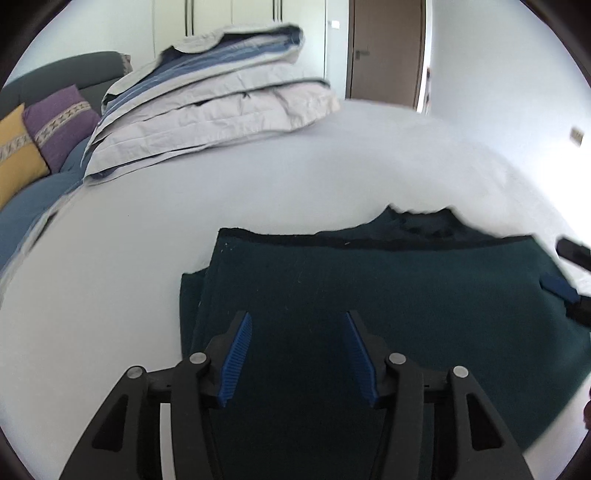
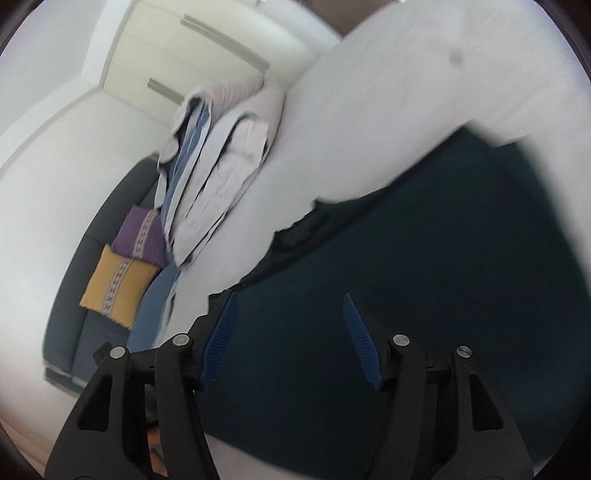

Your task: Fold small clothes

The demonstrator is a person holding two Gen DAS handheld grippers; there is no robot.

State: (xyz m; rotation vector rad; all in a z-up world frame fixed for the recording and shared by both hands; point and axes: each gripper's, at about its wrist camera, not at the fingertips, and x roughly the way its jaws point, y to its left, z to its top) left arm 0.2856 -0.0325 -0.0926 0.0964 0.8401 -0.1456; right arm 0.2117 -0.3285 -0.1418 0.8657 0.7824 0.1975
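A dark green garment (image 1: 369, 295) lies flat on the white bed (image 1: 258, 192), partly folded, with one layer doubled over another so that a narrow strip of the lower layer shows along its left edge and a darker neckline peeks out at its far edge. The left tool (image 1: 299, 321) hangs above the near part of the garment, its two blue-padded fingers (image 1: 236, 354) spread apart with only cloth seen below the gap and nothing pinched between them. The right tool (image 2: 291, 302) is likewise over the garment (image 2: 406, 314), tilted in its own view, its blue pads (image 2: 360, 336) standing apart and gripping nothing; from the left wrist view its tip (image 1: 561, 288) appears at the garment's right edge. Whether either tool touches the cloth cannot be told. At the far side of the bed rests a folded quilt (image 1: 214, 107), pale grey with blue stripes, well apart from the garment. Beyond it, against a dark grey sofa back (image 1: 85, 70), lean a purple cushion (image 1: 59, 125) and a yellow cushion (image 1: 16, 155), each with a patterned band. White wardrobe doors (image 1: 229, 18) and a brown door (image 1: 384, 51) close the background. The right wrist view is blurred.
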